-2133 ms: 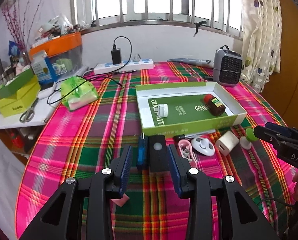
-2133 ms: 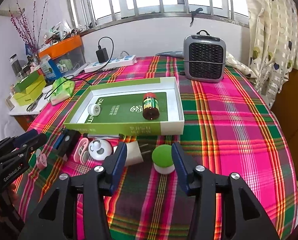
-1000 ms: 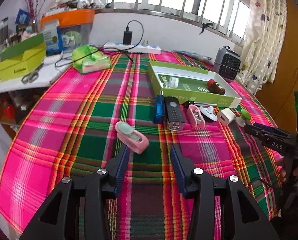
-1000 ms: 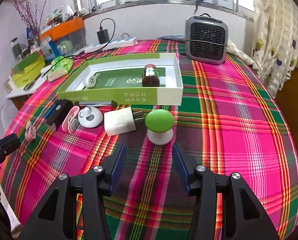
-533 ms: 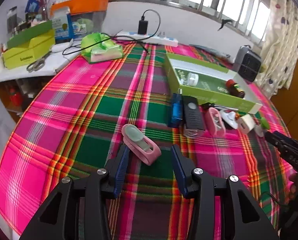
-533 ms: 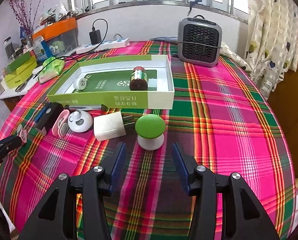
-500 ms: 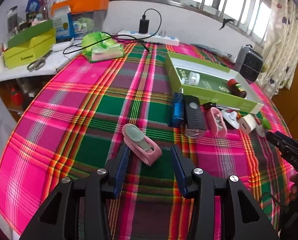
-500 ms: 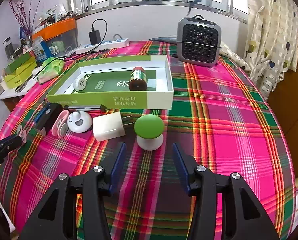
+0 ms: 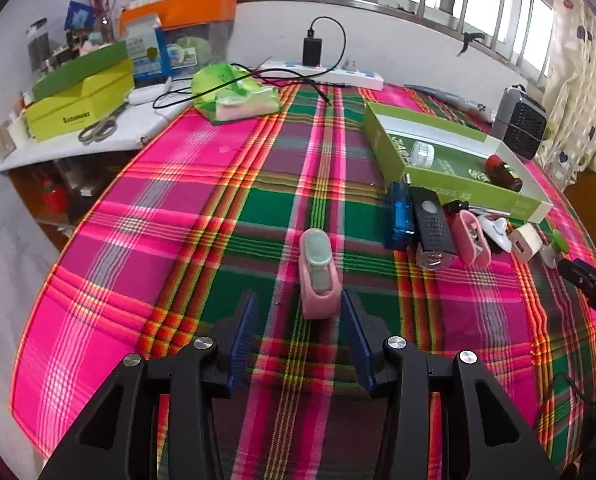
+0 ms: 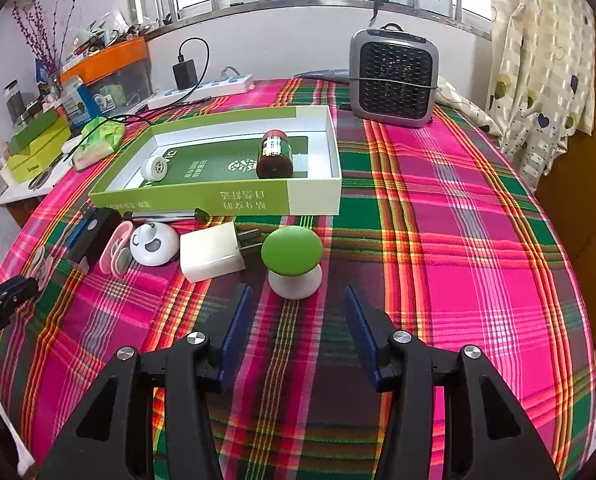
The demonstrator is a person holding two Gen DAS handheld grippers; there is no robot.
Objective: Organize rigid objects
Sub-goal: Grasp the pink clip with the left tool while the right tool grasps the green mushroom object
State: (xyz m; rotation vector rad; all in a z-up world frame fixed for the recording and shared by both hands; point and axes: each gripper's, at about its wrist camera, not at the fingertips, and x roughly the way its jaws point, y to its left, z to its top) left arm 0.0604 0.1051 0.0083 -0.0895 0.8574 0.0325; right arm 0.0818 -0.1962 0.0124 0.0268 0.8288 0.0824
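Observation:
A pink clip-shaped object (image 9: 317,276) lies alone on the plaid cloth. My left gripper (image 9: 298,312) is open, its fingertips reaching either side of the object's near end without touching. My right gripper (image 10: 296,308) is open just short of a green mushroom-shaped object (image 10: 292,258). To its left lie a white charger (image 10: 212,252), a panda-face object (image 10: 154,244), a pink item (image 10: 116,252) and a black device (image 10: 94,236). A green and white box (image 10: 313,196) holds a brown bottle (image 10: 274,154) and a small white jar (image 10: 156,168).
A grey heater (image 10: 393,80) stands behind the box. A power strip (image 9: 321,74) with a charger and cable, a green bag (image 9: 234,94), and a cluttered side shelf (image 9: 86,92) sit at the back left. A blue device (image 9: 399,216) lies beside the black one.
My left gripper swung away from the row of items to the lone pink clip and closed in until its fingertips flank it. My right gripper edged nearer the green mushroom.

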